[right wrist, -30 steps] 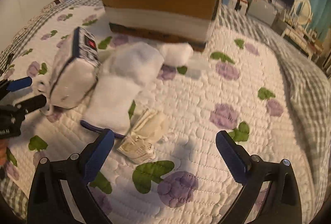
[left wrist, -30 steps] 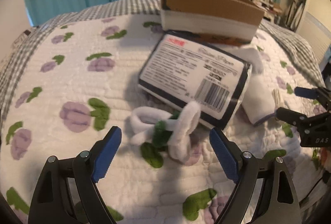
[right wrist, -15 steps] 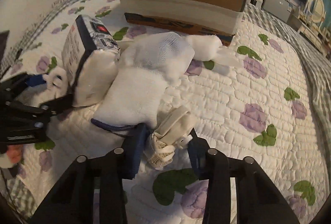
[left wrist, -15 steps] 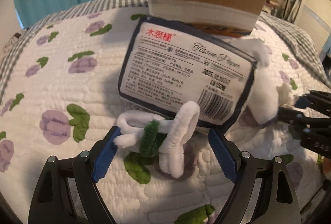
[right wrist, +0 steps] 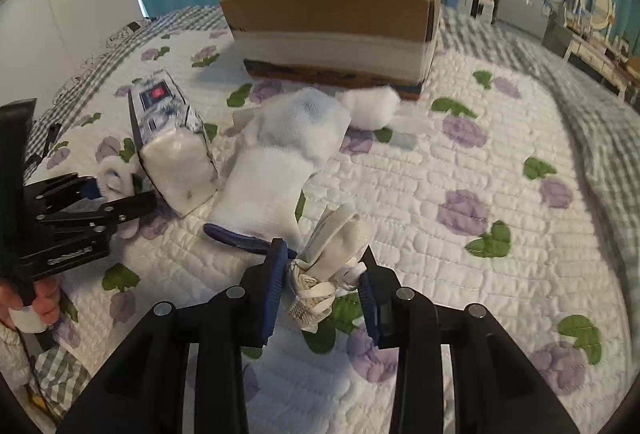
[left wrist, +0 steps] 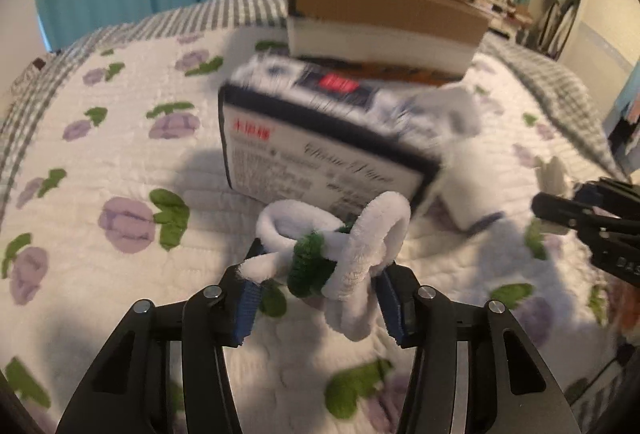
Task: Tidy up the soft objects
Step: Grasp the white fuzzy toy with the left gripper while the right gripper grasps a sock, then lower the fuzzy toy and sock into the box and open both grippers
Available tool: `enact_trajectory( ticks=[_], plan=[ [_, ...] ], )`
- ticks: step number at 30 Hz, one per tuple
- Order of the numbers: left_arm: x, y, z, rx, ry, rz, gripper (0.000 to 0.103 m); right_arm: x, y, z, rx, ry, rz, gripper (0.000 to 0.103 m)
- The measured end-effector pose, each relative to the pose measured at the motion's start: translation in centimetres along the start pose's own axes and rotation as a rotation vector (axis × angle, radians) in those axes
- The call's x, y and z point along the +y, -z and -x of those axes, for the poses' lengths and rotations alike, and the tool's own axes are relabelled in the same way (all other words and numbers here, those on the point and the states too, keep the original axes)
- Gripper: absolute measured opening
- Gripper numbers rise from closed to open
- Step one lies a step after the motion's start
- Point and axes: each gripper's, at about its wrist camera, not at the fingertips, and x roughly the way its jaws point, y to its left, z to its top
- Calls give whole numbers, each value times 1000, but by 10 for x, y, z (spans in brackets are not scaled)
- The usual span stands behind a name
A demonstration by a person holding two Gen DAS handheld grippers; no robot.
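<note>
So I've got my left gripper (left wrist: 316,288) clamped on the white pipe-cleaner flower (left wrist: 340,246) by the tissue pack (left wrist: 324,149), right gripper (right wrist: 322,288) pinching the folded mask (right wrist: 332,254), both on the quilt (right wrist: 460,161).

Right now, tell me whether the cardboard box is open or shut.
Open. The cardboard box has no lid or flaps across its top, and its inner wall shows. Contents cannot be seen.
</note>
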Motion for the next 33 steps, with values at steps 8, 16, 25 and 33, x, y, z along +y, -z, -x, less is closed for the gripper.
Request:
enact_trajectory(
  ticks=[8, 16, 25, 33],
  plan=[
    [-16, -16, 49, -54, 72, -20, 50, 20, -11, 53, -94, 5, 34, 34],
    [-41, -56, 105, -198, 80, -97, 50, 27, -48, 112, -210, 28, 68, 34],
    [-51, -122, 115, -304, 79, -130, 50, 15, -120, 145, -325, 64, 99, 34],
    [-44, -194, 70, -334, 55, -139, 50, -10, -195, 118, -357, 82, 98, 34]
  ],
)
